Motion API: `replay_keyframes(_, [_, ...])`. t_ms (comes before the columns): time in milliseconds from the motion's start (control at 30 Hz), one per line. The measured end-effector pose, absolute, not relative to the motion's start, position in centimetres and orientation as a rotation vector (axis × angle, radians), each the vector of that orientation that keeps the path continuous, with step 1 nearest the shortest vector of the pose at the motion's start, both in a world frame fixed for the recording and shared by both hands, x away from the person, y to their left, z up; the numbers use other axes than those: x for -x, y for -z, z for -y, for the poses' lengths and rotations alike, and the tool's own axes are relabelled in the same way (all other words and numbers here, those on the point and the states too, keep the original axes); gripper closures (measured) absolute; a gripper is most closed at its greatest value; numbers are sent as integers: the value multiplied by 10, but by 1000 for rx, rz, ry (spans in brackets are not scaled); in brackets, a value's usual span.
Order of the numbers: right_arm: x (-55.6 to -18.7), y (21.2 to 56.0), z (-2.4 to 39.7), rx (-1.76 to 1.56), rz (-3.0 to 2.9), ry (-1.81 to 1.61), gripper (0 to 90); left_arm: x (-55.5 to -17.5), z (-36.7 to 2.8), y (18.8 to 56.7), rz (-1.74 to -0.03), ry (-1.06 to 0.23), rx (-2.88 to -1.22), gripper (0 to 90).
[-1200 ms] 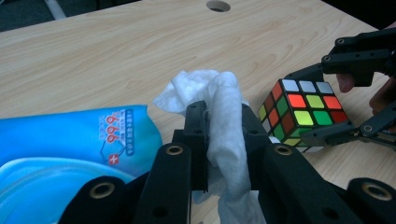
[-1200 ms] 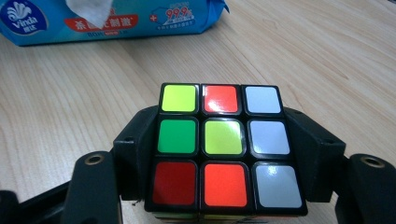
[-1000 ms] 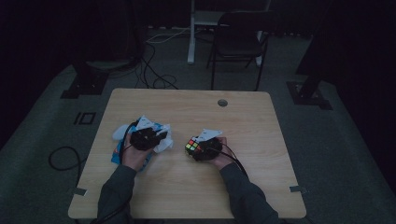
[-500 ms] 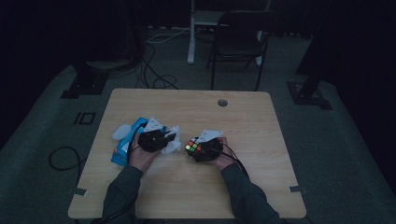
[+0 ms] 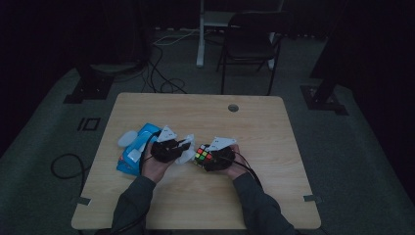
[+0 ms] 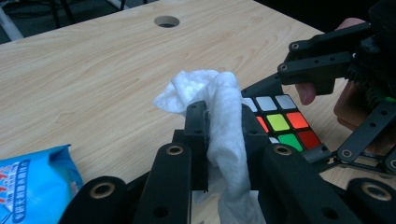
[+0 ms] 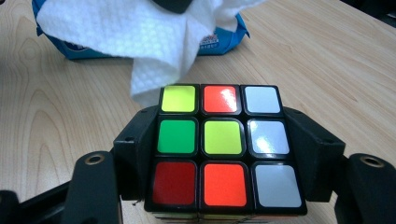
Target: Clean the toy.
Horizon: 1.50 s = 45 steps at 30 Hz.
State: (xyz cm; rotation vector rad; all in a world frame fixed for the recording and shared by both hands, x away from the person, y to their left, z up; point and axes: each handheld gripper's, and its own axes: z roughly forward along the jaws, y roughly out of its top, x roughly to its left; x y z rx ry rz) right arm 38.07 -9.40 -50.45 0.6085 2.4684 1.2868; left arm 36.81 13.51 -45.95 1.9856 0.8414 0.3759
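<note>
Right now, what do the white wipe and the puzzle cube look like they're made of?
White wipe: soft nonwoven fabric, probably; dimpled embossing, limp folds. Puzzle cube: hard black plastic, it seems, with glossy coloured tiles that catch highlights.

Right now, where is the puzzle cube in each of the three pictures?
High view: the cube sits just below table centre, at the right gripper.
Left gripper view: right of centre, behind the wipe, top face showing.
Right gripper view: centre bottom, clamped between the jaws.
Shared landmark: the white wipe, beside the cube in every view.
</note>
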Motion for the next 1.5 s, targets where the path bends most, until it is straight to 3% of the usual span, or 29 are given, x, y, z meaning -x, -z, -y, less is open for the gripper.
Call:
replay_keyframes(533, [-379,502,92,-596,-2465,-1302,343,-364,-107,463,-760,-395,-2043,806])
replay_keyframes(1500, [-376,503,91,-538,-2474,-1292,344,-370,-86,464,-625,-216,-2120,825])
